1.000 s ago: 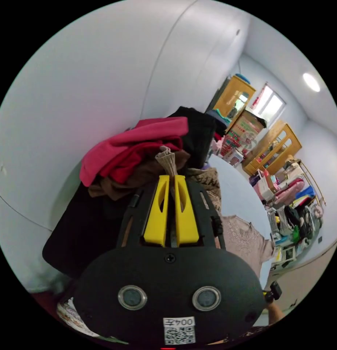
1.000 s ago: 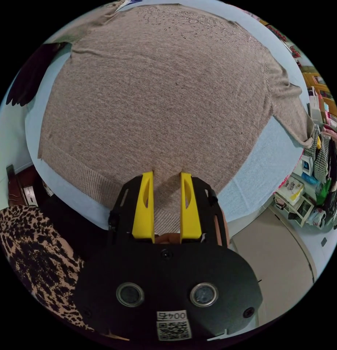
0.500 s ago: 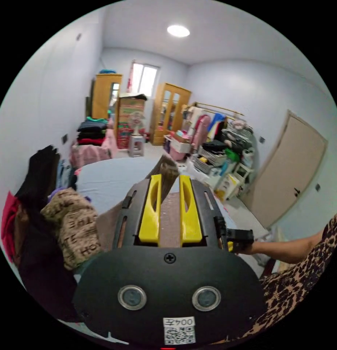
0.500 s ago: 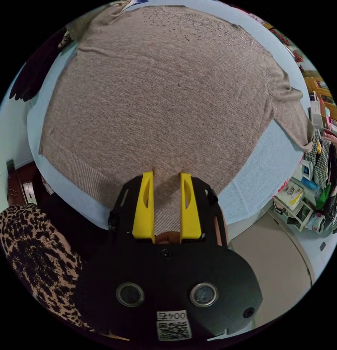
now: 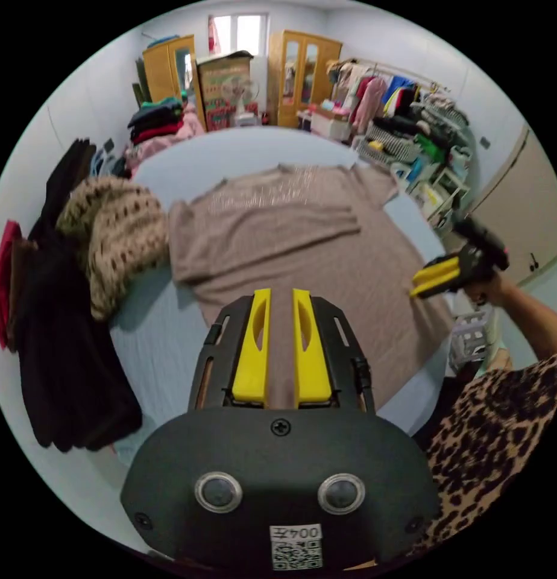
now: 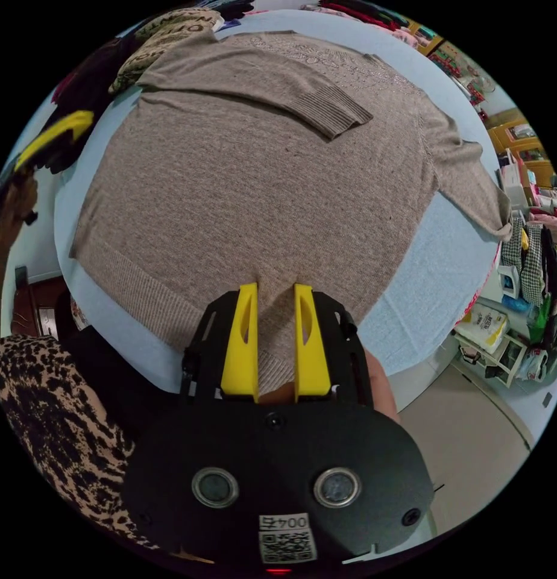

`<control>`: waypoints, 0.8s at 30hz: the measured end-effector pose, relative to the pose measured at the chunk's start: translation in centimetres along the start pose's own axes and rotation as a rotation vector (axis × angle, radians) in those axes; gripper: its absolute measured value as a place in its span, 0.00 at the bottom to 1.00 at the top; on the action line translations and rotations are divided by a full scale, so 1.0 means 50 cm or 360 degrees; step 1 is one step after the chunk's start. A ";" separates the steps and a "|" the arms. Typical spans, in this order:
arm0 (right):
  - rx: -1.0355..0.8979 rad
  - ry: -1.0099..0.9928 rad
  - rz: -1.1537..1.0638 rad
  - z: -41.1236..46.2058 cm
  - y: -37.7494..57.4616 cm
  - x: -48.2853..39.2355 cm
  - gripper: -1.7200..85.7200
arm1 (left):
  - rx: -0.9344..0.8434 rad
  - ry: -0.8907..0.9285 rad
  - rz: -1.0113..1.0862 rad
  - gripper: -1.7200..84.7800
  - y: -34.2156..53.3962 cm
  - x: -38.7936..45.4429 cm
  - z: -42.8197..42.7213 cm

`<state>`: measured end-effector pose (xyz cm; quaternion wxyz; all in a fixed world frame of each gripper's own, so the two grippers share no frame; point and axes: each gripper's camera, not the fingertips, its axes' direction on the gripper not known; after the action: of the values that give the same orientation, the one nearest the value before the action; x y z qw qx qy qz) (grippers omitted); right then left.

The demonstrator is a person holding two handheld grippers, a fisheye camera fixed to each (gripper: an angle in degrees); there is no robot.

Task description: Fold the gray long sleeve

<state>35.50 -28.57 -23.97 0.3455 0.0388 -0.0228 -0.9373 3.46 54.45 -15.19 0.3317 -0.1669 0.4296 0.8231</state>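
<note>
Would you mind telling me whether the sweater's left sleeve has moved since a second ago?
Yes. The sleeve now lies folded across the sweater, its cuff on the chest; earlier it stretched off past the body's edge.

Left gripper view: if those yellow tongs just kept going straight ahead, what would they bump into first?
Most likely the flat brownish-gray knit sweater on the pale blue bed; the left tongs point at its body, though height above it is unclear.

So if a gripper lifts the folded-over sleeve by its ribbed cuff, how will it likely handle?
Probably floppy: the sleeve lies limp and flat across the sweater, following its surface. Likely light, since the knit looks thin. The ribbed cuff seems thicker and textured, so it should slip little between the jaws.
</note>
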 end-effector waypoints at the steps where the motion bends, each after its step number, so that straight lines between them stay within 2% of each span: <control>1: 0.0026 0.0015 -0.0006 0.005 0.012 0.001 0.12 | -0.0099 -0.0023 -0.0026 0.09 0.038 0.007 0.042; 6: 0.0165 0.0028 0.0043 0.028 0.065 0.014 0.13 | -0.0364 -0.0037 -0.0093 0.07 0.138 0.044 0.167; 12: 0.0445 -0.0029 0.0174 0.066 0.152 0.048 0.12 | -0.0292 -0.0110 -0.0096 0.06 0.145 0.064 0.206; 15: 0.0464 -0.0242 0.0268 0.078 0.179 0.092 0.12 | -0.0292 -0.0126 -0.0084 0.06 0.144 0.068 0.223; 16: 0.0450 -0.0426 0.0292 0.081 0.183 0.121 0.12 | -0.0285 -0.0123 -0.0093 0.06 0.145 0.066 0.229; 17: 0.0504 -0.0661 0.0289 0.079 0.187 0.153 0.12 | -0.0278 -0.0119 -0.0107 0.06 0.146 0.064 0.235; 20: 0.0822 -0.1014 0.0347 0.060 0.193 0.239 0.14 | -0.0268 -0.0130 -0.0128 0.06 0.148 0.061 0.248; 24: 0.0950 -0.0958 0.0334 0.046 0.142 0.313 0.14 | -0.0286 -0.0173 -0.0119 0.06 0.144 0.063 0.263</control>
<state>28.00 -44.10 -22.10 0.3906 -0.1406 -0.3963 -0.8189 -3.67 63.52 -5.08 0.3687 -0.1670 0.3290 0.8532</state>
